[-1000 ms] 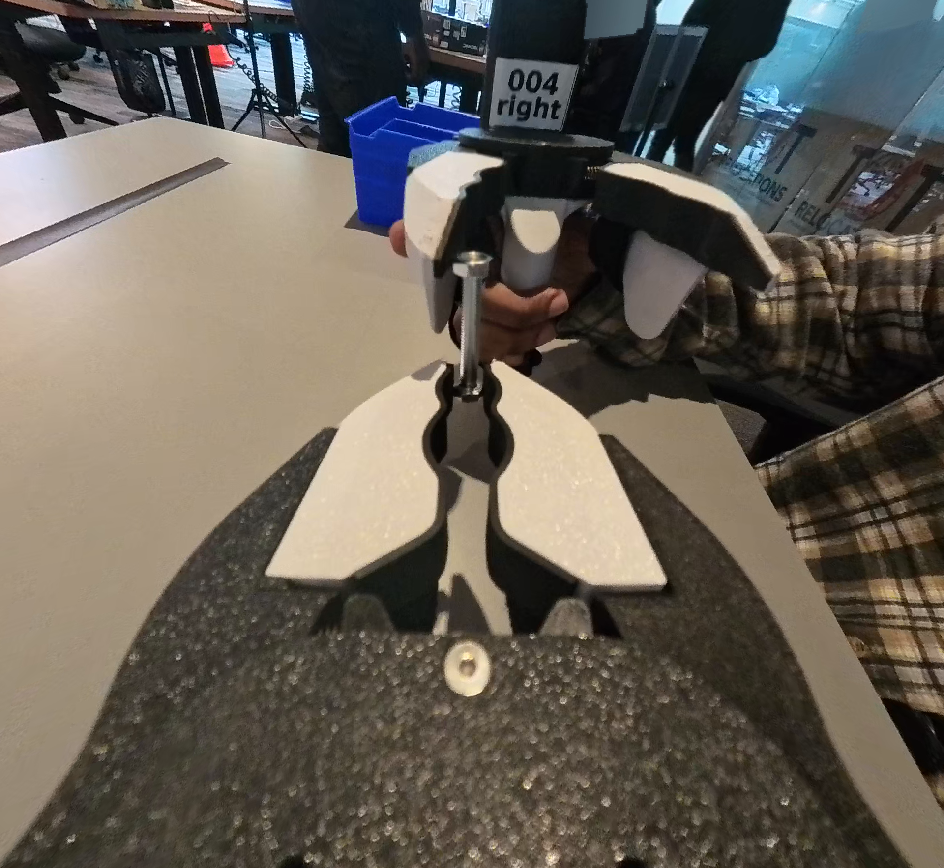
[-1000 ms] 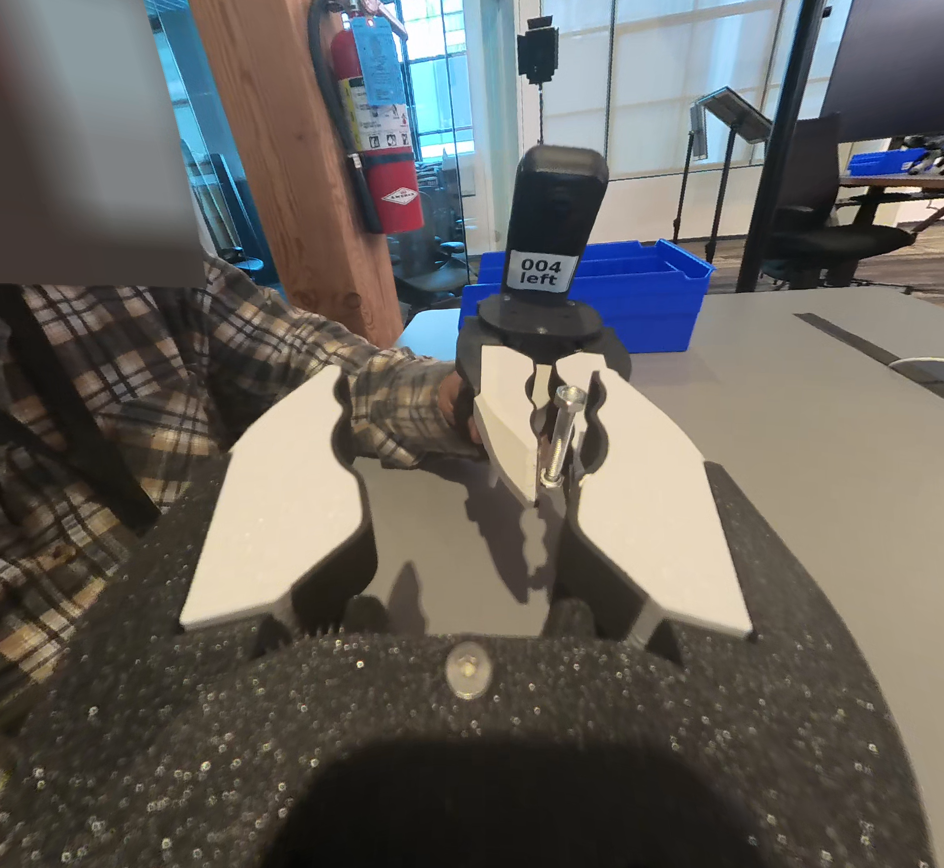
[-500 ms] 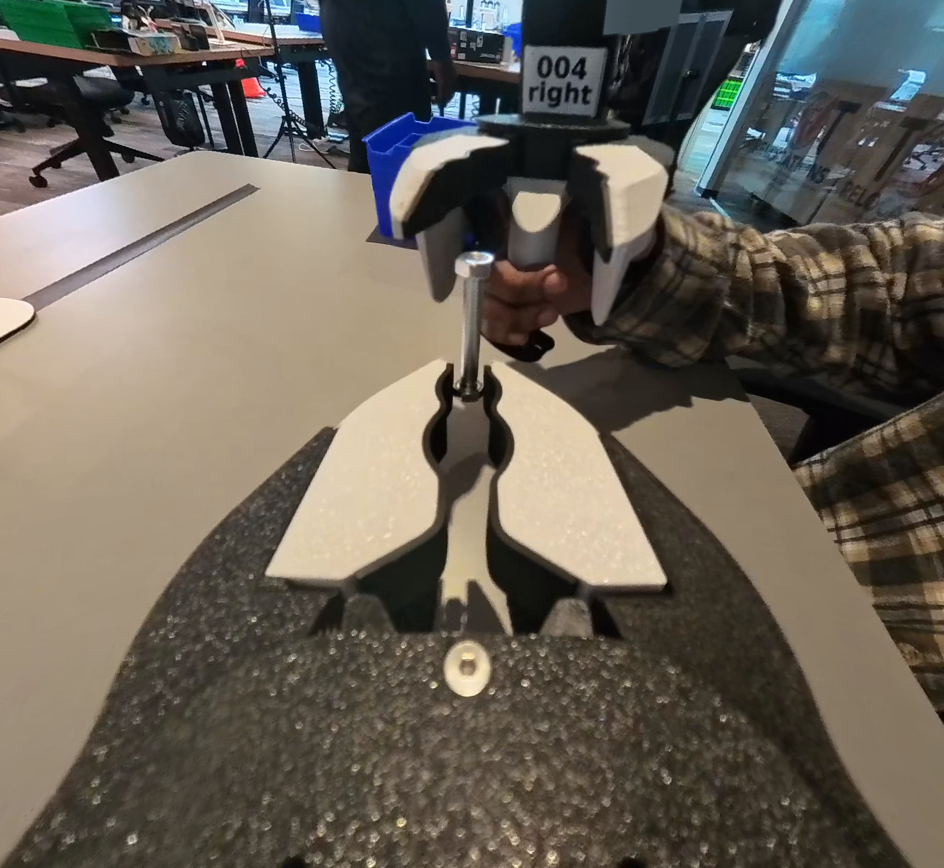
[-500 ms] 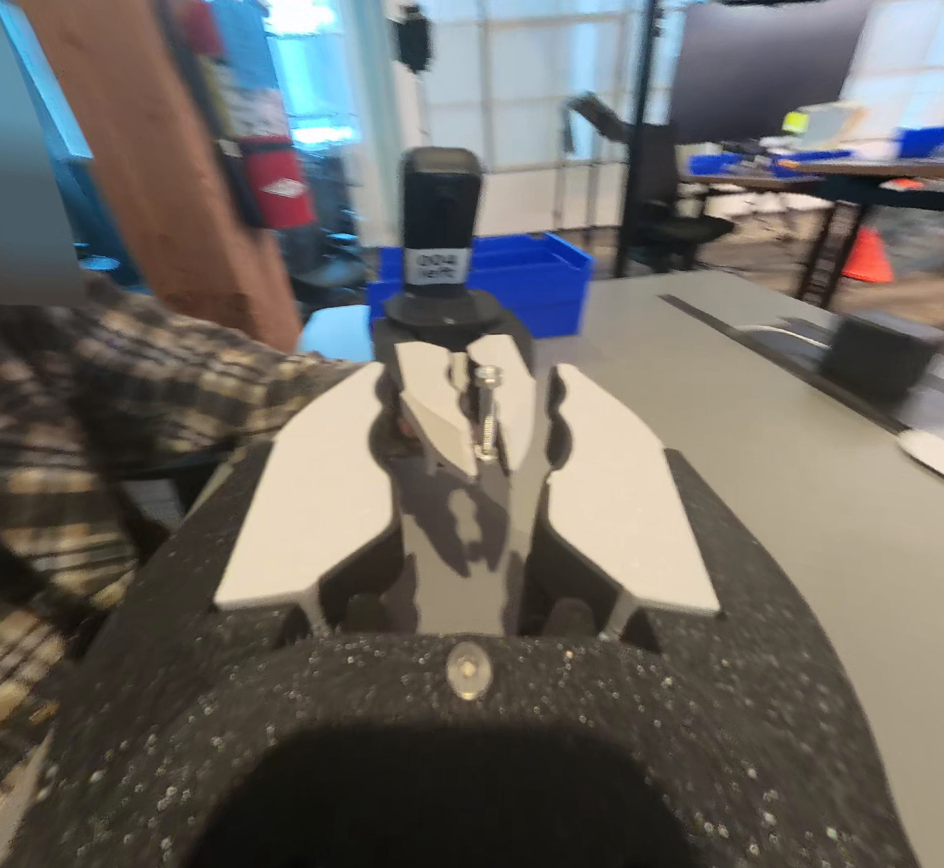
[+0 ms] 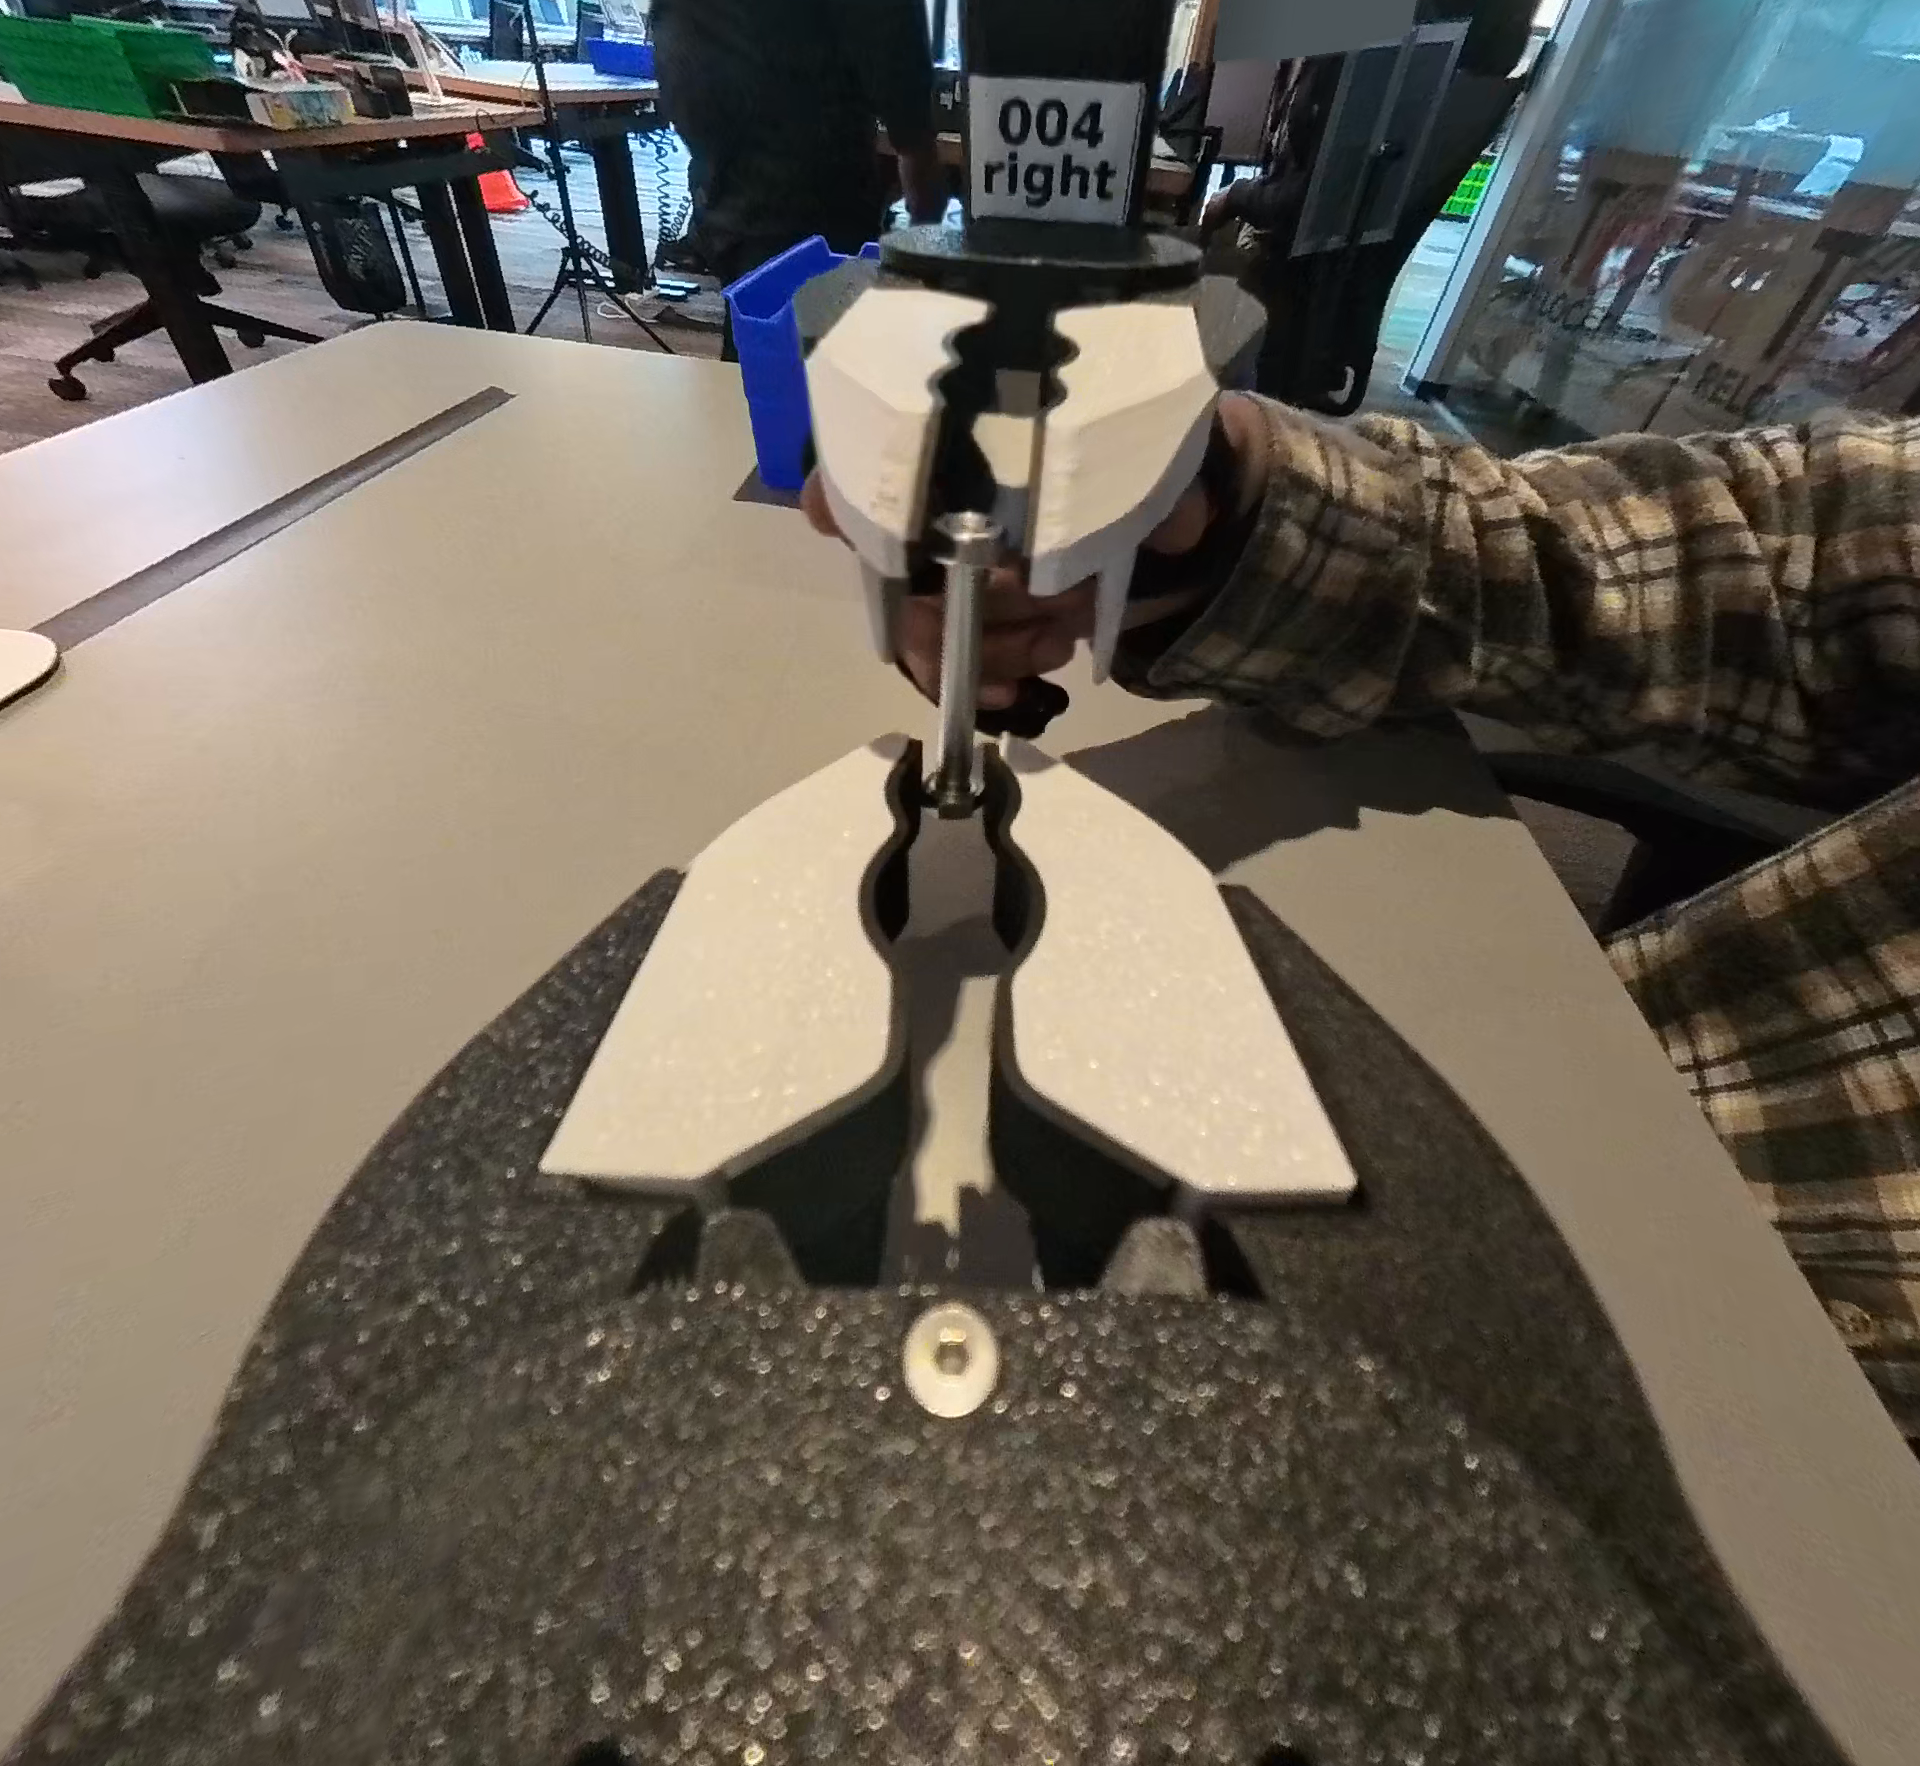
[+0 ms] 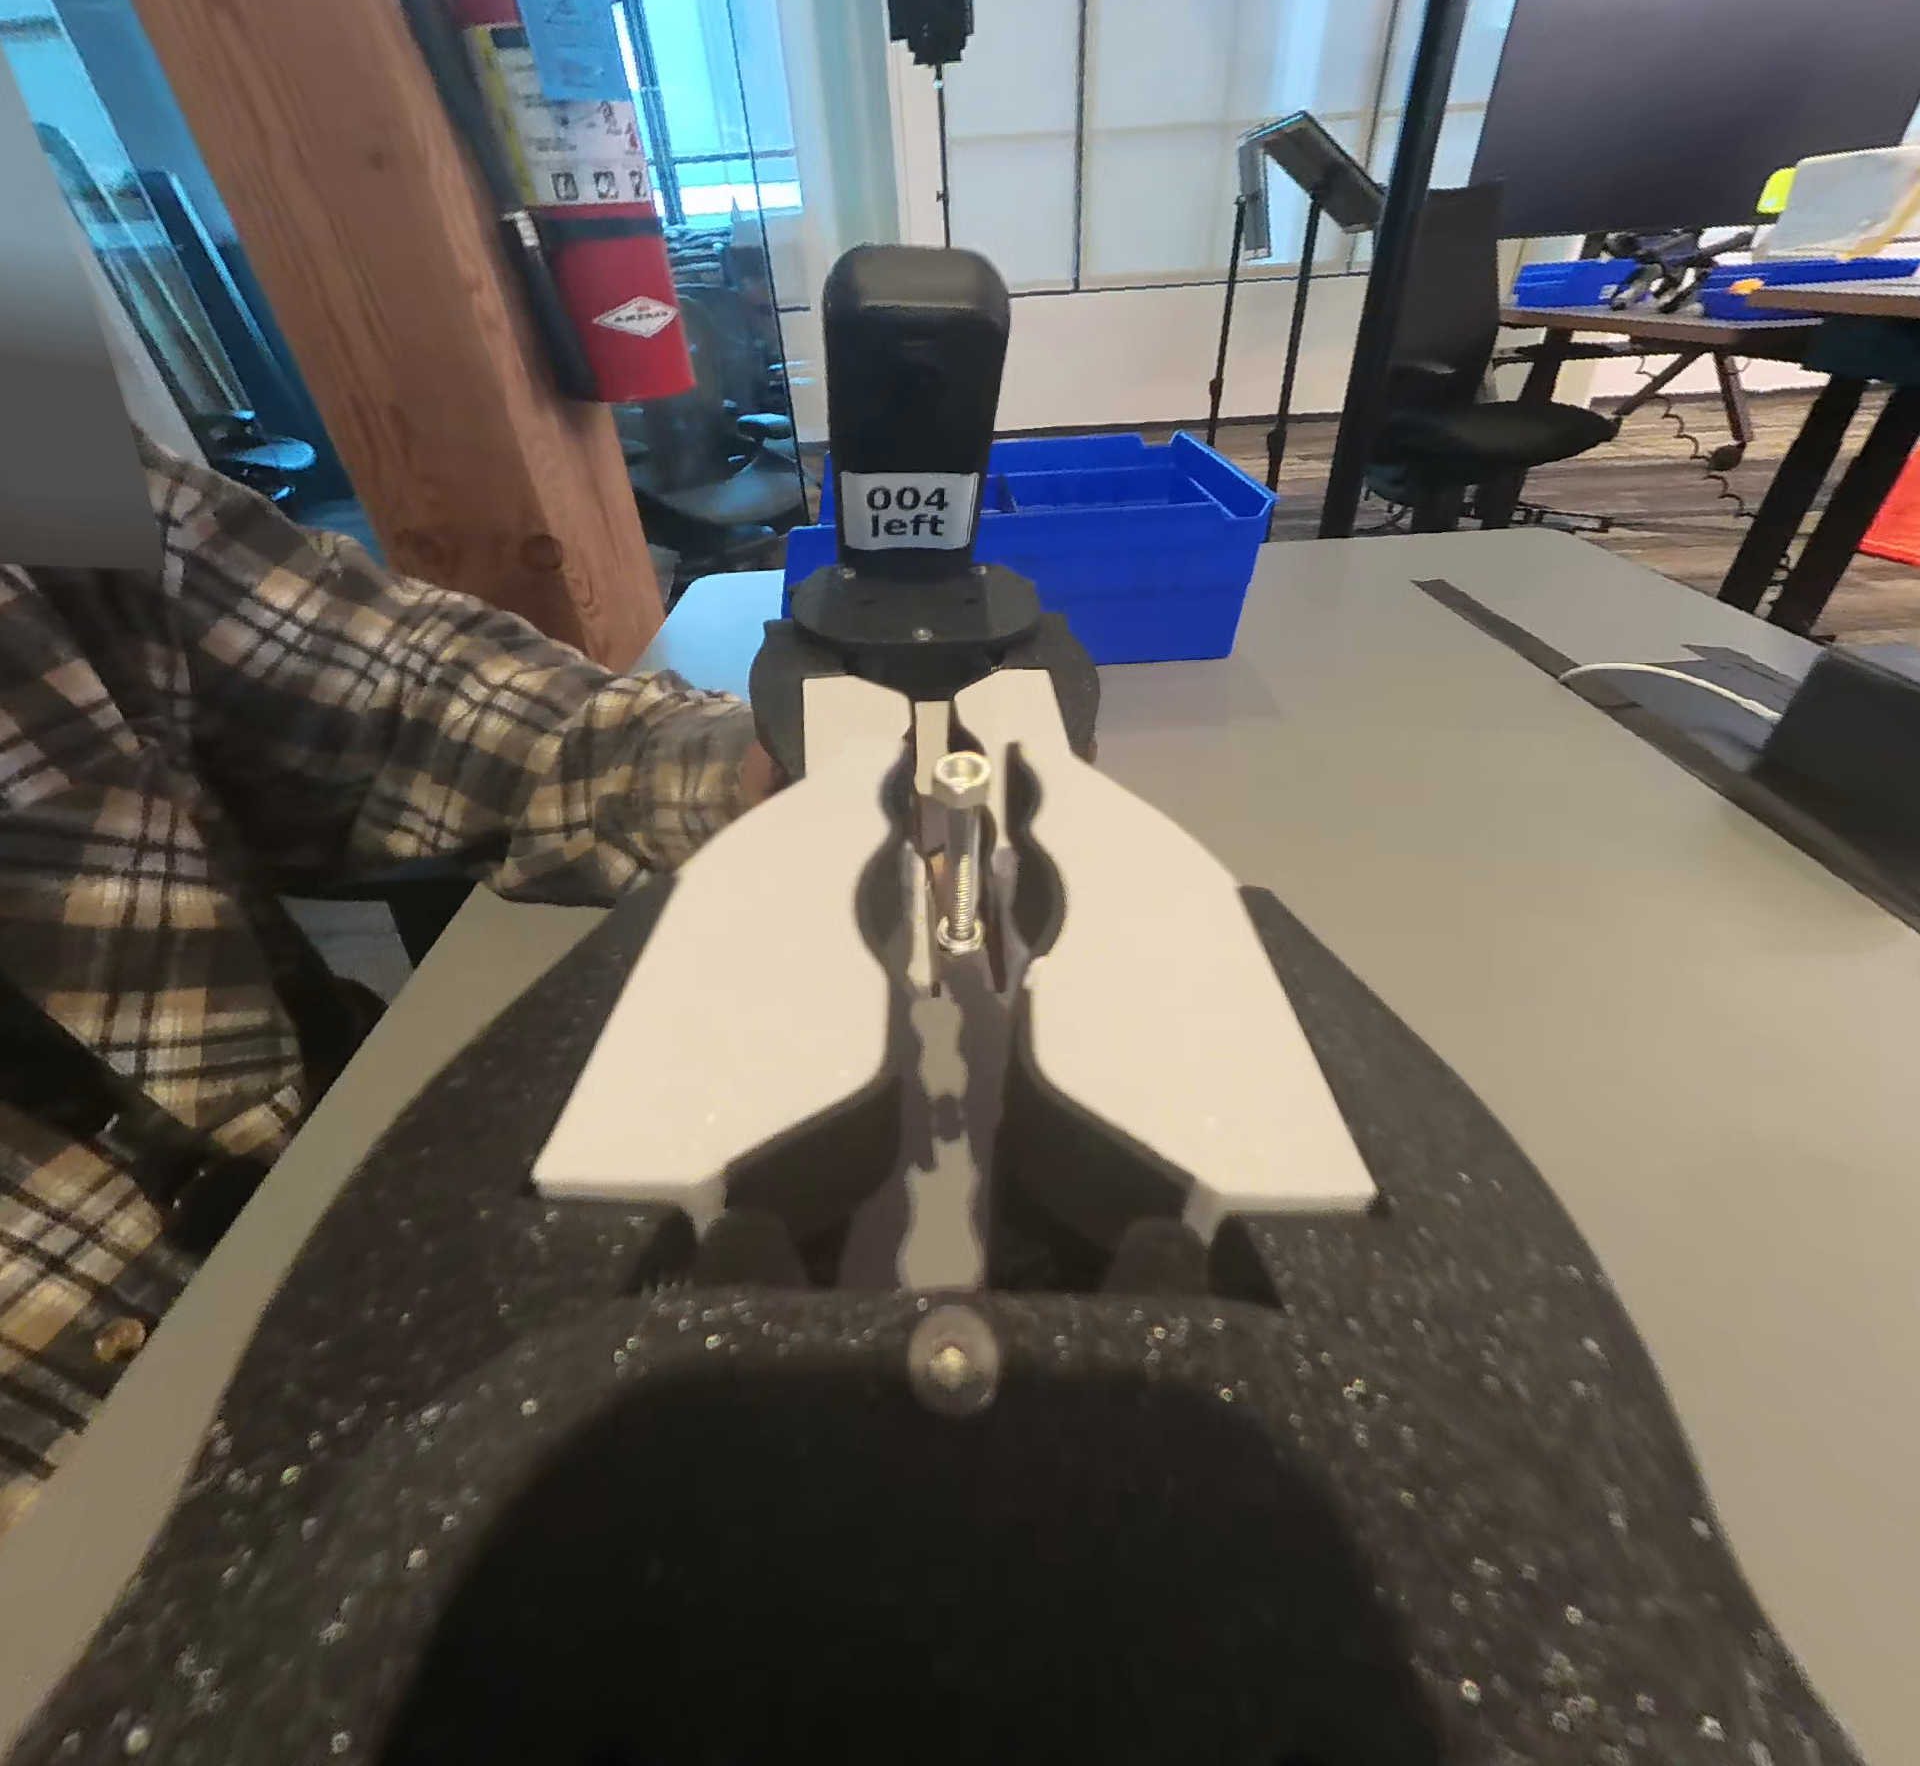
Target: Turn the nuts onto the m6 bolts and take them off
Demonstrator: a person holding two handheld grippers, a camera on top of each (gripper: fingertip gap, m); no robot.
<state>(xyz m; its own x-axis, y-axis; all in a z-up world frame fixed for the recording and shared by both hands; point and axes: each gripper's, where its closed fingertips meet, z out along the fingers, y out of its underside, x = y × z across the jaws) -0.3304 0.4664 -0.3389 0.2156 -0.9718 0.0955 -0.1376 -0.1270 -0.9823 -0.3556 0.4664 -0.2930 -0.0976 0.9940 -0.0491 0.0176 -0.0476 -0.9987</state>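
Change: the right gripper point(image 5: 992, 563) was spread wide a second ago; its fingers are now drawn in on either side of the bolt point(image 5: 961, 656), and its view has been swung square onto the left gripper.
Left gripper point(image 5: 954, 781): clenched on the nut point(image 5: 956, 794) at the bolt's lower end; the nut is seen pinched in the notch at the fingertips.
Bolt: silver, upright, held clear above the grey table point(image 5: 364, 677); the head is uppermost, the threaded end is down in the nut.
Right gripper: narrowed about the bolt's head point(image 6: 961, 774); whether the pads press on the head cannot be told from either view.
Hands: one hand point(image 5: 997, 636) is seen just behind the bolt on the right gripper's handle; plaid sleeves point(image 5: 1507, 594) are seen beside it.
Blue bin point(image 6: 1122, 553): set on the table beyond the bolt, well apart from it.
Fire extinguisher point(image 6: 592, 189): mounted on a wooden post, far behind the bolt.
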